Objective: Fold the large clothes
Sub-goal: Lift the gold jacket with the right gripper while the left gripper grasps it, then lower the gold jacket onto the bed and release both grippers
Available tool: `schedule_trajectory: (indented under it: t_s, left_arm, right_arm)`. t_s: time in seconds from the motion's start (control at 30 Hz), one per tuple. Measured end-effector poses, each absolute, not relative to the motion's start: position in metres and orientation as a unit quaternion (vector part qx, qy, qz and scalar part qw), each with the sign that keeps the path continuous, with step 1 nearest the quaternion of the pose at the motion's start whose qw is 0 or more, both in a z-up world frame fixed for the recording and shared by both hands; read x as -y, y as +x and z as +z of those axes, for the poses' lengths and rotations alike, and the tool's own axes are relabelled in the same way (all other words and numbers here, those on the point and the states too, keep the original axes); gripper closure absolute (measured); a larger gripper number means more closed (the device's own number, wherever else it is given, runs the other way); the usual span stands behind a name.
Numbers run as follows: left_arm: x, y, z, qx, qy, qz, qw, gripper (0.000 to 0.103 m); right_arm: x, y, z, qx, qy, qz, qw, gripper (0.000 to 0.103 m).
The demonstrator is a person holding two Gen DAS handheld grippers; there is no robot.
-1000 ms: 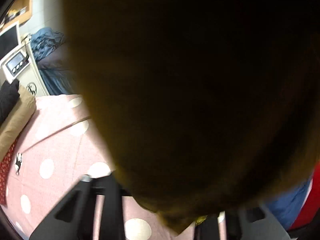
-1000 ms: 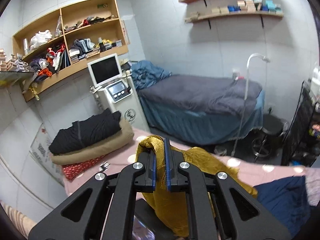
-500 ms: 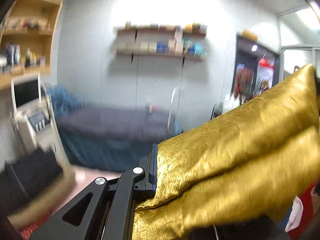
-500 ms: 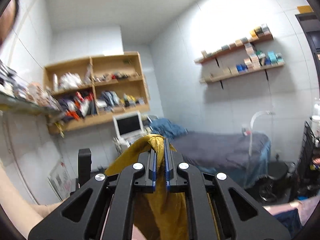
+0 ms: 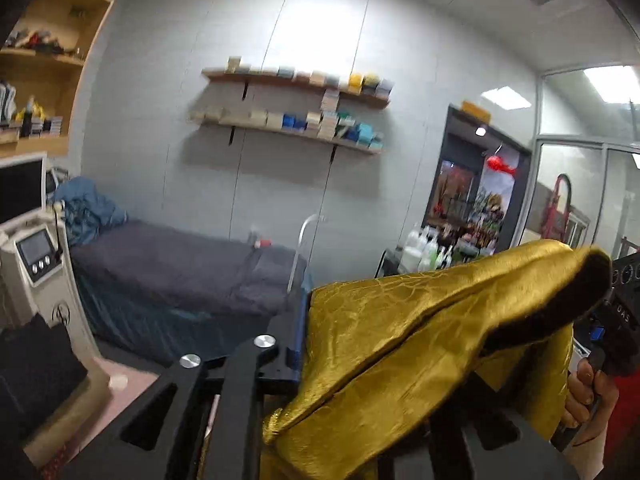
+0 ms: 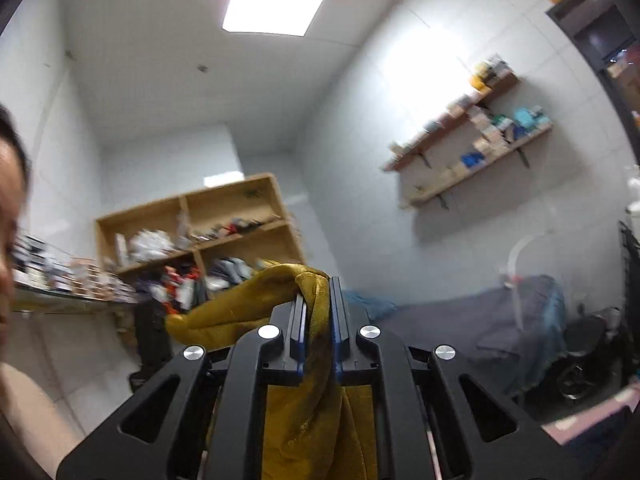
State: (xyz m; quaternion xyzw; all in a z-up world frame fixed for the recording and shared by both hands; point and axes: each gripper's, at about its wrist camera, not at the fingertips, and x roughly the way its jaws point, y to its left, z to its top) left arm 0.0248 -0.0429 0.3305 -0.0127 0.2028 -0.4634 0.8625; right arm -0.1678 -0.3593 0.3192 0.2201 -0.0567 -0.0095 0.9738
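Observation:
A golden-yellow garment (image 5: 400,360) hangs stretched in the air between my two grippers. My left gripper (image 5: 322,312) has it at one end. The cloth lies against the left blue pad (image 5: 301,340) and hides the right finger, and the jaws are opening. At the far right a hand (image 5: 584,396) holds the right gripper's black body (image 5: 620,320), with the garment draped over its tip. In the right wrist view my right gripper (image 6: 318,308) points slightly upward. A bunched fold of the garment (image 6: 312,408) sits between its pads while the jaws open a little.
A bed with a grey cover (image 5: 180,268) stands along the far wall. A white machine with a screen (image 5: 36,256) and folded clothes (image 5: 32,372) are at the left. Wooden shelves (image 6: 208,236) hang on the wall. A pink dotted surface (image 6: 580,420) lies below.
Both grippers have risen with the garment. The views swung from the pink surface up to walls and ceiling. The gap between the right pads has widened slightly.

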Motion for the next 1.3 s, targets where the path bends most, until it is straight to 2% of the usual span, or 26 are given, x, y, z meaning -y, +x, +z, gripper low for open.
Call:
schedule_trajectory:
  t_s: [0.03,0.07,0.1,0.33,0.43,0.53,0.7,0.87,1.1,1.13,1.2,1.27,1.3]
  left_arm:
    - [0.054,0.046,0.292,-0.237,-0.003,-0.447,0.863,0.05]
    - [0.067,0.07,0.253,-0.286,0.01,-0.423,0.86,0.027]
    - [0.078,0.088,0.223,-0.323,0.018,-0.41,0.853,0.024]
    - [0.073,0.119,0.014,-0.487,0.113,-0.296,0.814,0.024]
    - [0.034,0.092,-0.015,-0.524,0.124,-0.27,0.798,0.021]
    - [-0.014,0.065,-0.045,-0.553,0.151,-0.228,0.787,0.02]
    - [-0.071,0.025,-0.085,-0.568,0.193,-0.192,0.777,0.017]
    - [-0.086,0.002,-0.095,-0.558,0.216,-0.203,0.775,0.007]
    - [-0.084,0.009,-0.104,-0.549,0.222,-0.185,0.784,0.006]
    - [-0.083,0.011,-0.105,-0.552,0.216,-0.187,0.784,0.009]
    - [-0.081,0.017,-0.109,-0.565,0.201,-0.193,0.776,0.027]
    - [-0.075,0.02,-0.111,-0.577,0.197,-0.202,0.767,0.057]
    - [-0.071,0.02,-0.111,-0.576,0.203,-0.206,0.765,0.064]
  right_arm:
    - [0.369,-0.148,0.296,0.008,0.225,-0.073,0.971,0.068]
    - [0.377,-0.128,0.273,-0.037,0.23,-0.121,0.965,0.047]
    - [0.384,-0.114,0.248,-0.074,0.239,-0.144,0.958,0.019]
    - [0.404,-0.069,0.038,-0.302,0.366,-0.226,0.85,0.017]
    - [0.383,-0.075,-0.038,-0.393,0.388,-0.232,0.801,0.017]
    - [0.353,-0.086,-0.088,-0.461,0.384,-0.219,0.77,0.017]
    - [0.323,-0.089,-0.129,-0.518,0.397,-0.176,0.737,0.017]
    - [0.305,-0.075,-0.126,-0.536,0.38,-0.144,0.74,0.017]
    - [0.291,-0.061,-0.128,-0.547,0.359,-0.132,0.745,0.017]
    - [0.289,-0.061,-0.127,-0.55,0.357,-0.132,0.744,0.017]
    - [0.286,-0.062,-0.126,-0.554,0.357,-0.131,0.741,0.017]
    - [0.283,-0.064,-0.127,-0.558,0.358,-0.133,0.737,0.017]
    - [0.283,-0.065,-0.128,-0.558,0.357,-0.136,0.736,0.017]
